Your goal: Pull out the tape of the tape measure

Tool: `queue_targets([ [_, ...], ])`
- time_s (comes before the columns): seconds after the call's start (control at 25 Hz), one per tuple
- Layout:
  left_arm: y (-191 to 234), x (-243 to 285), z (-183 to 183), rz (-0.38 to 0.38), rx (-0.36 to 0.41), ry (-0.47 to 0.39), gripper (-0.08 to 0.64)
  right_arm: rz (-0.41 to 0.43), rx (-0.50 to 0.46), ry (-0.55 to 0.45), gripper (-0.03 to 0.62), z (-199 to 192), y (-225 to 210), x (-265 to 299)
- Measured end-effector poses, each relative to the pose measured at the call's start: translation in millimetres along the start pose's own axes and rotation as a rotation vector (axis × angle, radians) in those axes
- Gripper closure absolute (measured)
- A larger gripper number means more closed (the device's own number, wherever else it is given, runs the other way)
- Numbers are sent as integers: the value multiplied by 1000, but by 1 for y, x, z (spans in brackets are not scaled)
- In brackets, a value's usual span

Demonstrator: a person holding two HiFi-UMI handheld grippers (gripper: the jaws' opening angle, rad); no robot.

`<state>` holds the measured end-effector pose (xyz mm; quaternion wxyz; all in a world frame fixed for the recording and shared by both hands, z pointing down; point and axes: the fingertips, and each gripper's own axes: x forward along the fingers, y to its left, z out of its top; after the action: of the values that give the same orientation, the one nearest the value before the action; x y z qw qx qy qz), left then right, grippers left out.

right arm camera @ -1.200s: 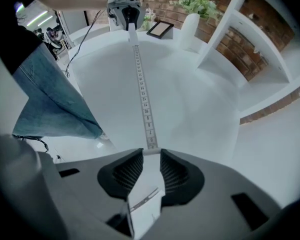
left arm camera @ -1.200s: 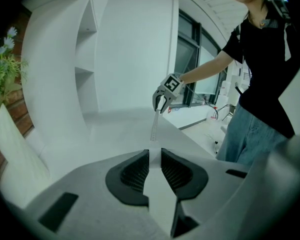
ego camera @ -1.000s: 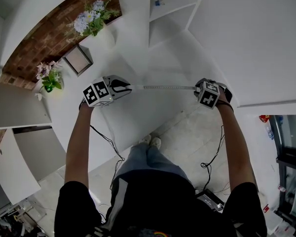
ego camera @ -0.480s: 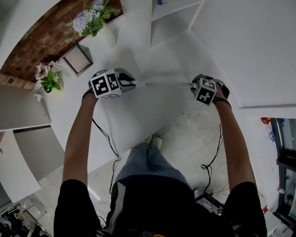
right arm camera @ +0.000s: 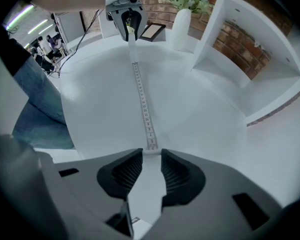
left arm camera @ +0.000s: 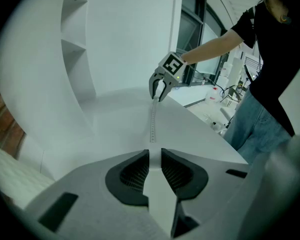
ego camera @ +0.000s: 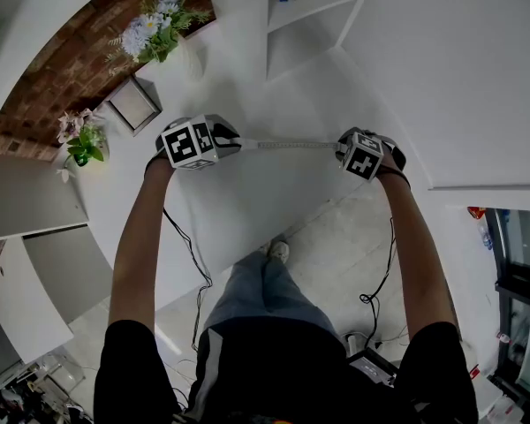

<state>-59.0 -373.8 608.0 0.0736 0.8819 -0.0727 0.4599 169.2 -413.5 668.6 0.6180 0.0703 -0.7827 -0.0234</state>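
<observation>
- Shifted since a second ago: left gripper point(ego camera: 238, 142) and right gripper point(ego camera: 340, 149), both higher up the head view, farther in over the white table point(ego camera: 247, 210); arms more stretched out; tape point(ego camera: 291, 145) between them as straight as before.
- Left gripper: clamped on the tape measure case point(right arm camera: 131, 30); in the right gripper view, a yellowish bit wedged between the dark fingers; in the left gripper view, pads close together with a pale slab between them.
- Right gripper: pinching the free end of the tape; lowest numbers of the scale right at the pad tips (right gripper view); only a narrow slot between the pads, filled by a pale strip.
- Tape: pulled out, one straight line from gripper to gripper across the middle of the table; printed side up; resting on the top or just above it, cannot tell.
- Both grippers tilted down toward the table; marker cubes facing the head camera.
- Beyond the left gripper: picture frame point(ego camera: 132, 104) and white vase point(right arm camera: 181, 26) with flowers point(ego camera: 155, 29), near the brick wall point(ego camera: 71, 69); all well apart from the tape.
- White shelf unit point(right arm camera: 250, 44) to the right in the right gripper view.
</observation>
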Motion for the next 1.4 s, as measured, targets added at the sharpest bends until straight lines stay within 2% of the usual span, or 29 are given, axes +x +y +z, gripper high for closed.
queue_targets([
  [0.48,12,6,11,23,-11,-25,482,-19,63,-21,456,-5,-4,7],
  [0.64,16,10,13,46,-15,-28,479,-24,86,-34,413,-5,-4,5],
  [0.76,18,13,14,53,-28,-35,423,-25,101,-42,400,-6,-3,2],
  [1.0,19,14,16,73,-37,-56,413,-36,116,-52,397,-10,-3,0],
  [1.12,23,6,23,107,-57,-101,413,-45,131,-68,397,-10,-3,-5],
  [1.24,29,-13,34,176,-98,-191,413,-70,191,-124,397,-8,-4,-17],
  [1.4,30,-46,49,289,-158,-325,422,-129,364,-310,403,5,-9,-49],
])
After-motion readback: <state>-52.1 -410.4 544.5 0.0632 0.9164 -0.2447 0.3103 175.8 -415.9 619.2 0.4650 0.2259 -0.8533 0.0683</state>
